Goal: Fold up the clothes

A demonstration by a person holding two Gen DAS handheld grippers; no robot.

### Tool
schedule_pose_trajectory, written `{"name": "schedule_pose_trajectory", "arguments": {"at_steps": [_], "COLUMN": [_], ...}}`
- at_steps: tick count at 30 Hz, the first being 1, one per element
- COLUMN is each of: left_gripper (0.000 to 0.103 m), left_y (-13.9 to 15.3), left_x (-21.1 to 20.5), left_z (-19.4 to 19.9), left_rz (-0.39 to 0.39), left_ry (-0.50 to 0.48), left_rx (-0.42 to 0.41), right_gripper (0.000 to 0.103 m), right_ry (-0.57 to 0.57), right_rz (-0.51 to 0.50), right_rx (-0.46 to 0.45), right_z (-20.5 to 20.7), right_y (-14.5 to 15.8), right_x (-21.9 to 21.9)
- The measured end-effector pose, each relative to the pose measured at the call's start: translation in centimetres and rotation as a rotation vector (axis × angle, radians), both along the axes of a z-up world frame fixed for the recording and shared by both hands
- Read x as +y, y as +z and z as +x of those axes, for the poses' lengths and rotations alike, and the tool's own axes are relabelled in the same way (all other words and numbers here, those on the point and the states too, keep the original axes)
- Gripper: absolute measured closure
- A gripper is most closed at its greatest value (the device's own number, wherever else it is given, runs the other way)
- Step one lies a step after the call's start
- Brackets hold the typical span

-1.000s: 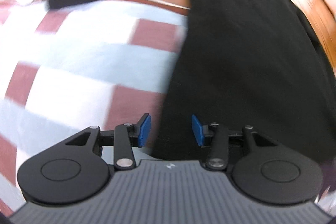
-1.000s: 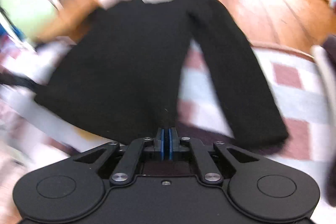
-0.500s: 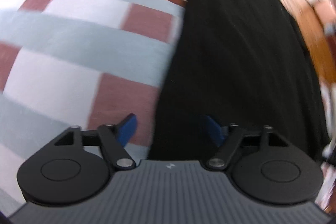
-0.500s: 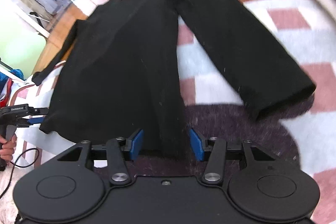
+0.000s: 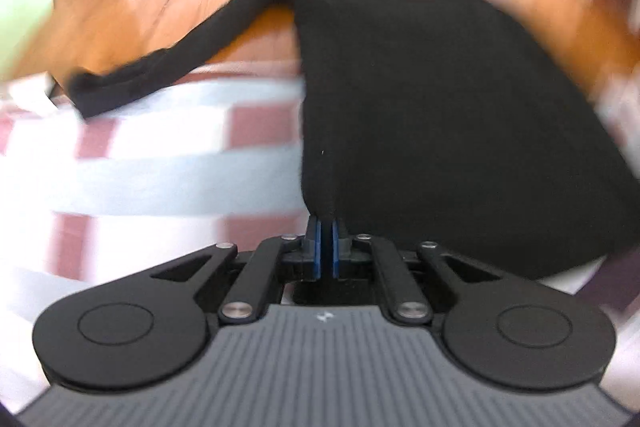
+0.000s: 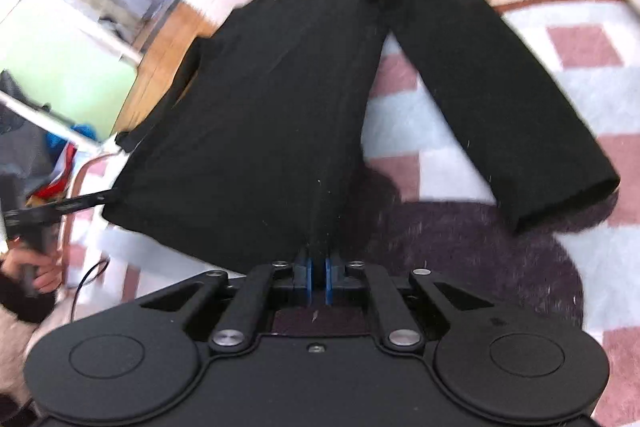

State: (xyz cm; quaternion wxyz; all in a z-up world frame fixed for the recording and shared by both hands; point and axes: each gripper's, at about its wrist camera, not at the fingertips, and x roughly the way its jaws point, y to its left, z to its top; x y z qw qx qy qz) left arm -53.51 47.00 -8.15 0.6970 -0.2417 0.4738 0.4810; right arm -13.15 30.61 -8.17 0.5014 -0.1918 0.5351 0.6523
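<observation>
Checked rug (image 6: 500, 151) in pink, white and pale blue covers the near floor, with wooden boards (image 5: 168, 7) beyond it. On it a black long-sleeved top (image 6: 272, 115) is spread flat, collar away from the cameras, its upper part lying over the bare boards.

Both lower hem corners are pinched: the left gripper (image 5: 326, 247) has just been closing and is now clamped on the hem at the garment's left edge, and the right gripper (image 6: 317, 281) has likewise just been closing on the hem at the right edge, cloth between the pads of each.

Judged from this, the first fold is being started; next the hem would be lifted evenly and carried toward the collar.

One sleeve (image 6: 516, 115) is splayed over the rug, the other (image 5: 160, 75) over the rug's border, so each remains to be tucked. Open rug is left on both sides.
</observation>
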Motion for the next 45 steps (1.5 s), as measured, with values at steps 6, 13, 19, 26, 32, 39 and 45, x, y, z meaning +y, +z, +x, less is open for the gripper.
{"name": "schedule_pose_trajectory", "arguments": {"at_steps": [6,13,19,26,32,39,45], "left_gripper": [0.092,0.068,0.061,0.061,0.061,0.061,0.061], "left_y": [-2.1,4.5,5.5,1.0,-3.5,-2.4,-2.7], "left_x": [0.8,0.4,1.3,0.1,-0.3,1.6,1.5], "left_z": [0.9,6.7,17.9,24.7,24.6,21.8,22.1], "left_rz": [0.038,0.119,0.052,-0.01,-0.131,-0.07,-0.071], "left_ry": [-0.031,-0.083,-0.215,-0.297,-0.266,-0.176,-0.186], "left_rx": [0.277,-0.119,-0.35,-0.44,-0.357,-0.318,-0.274], "right_gripper": [0.084,0.062,0.061,0.038,0.039,0.099,0.099], "right_ry": [0.074,-0.035,-0.382,-0.515,-0.552,-0.37,-0.341], "right_rz": [-0.05,0.047,0.05,0.002,0.027,0.136,0.132], "right_rx": [-0.107,-0.229,-0.213,-0.196,-0.217,-0.949,-1.184], "right_z": [-0.5,3.4,9.6,11.9,11.3,6.1,8.7], "right_y": [-1.7,2.1,2.2,0.5,-1.2,4.4,5.1], "right_x": [-0.4,-2.7,-4.5,-4.3,-3.6,0.8,0.9]}}
